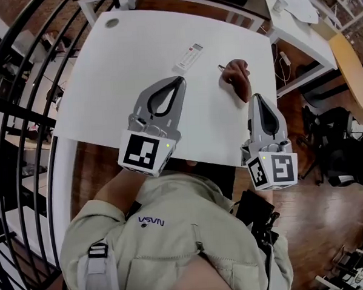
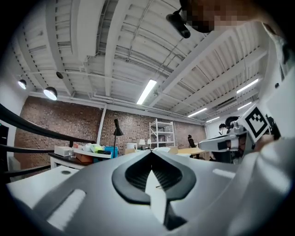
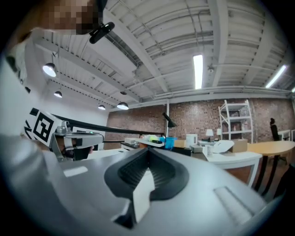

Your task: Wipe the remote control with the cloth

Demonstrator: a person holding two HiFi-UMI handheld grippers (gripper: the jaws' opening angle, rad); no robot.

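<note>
White table point(image 1: 105, 85) on wooden floor point(image 1: 319, 225), brick wall point(image 2: 73, 131) behind, strip lights point(image 2: 146, 91) on a white ceiling point(image 2: 92, 41)

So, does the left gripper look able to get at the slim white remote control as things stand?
Probably yes: the left gripper points at the slim white remote control, with only bare white table between them. The crumpled brown cloth lies off to one side. The gripper's jaws are shut and empty.

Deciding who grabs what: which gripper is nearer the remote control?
The left gripper, whose tip points toward the white remote control in the head view; the right gripper is beside the brown cloth.
</note>
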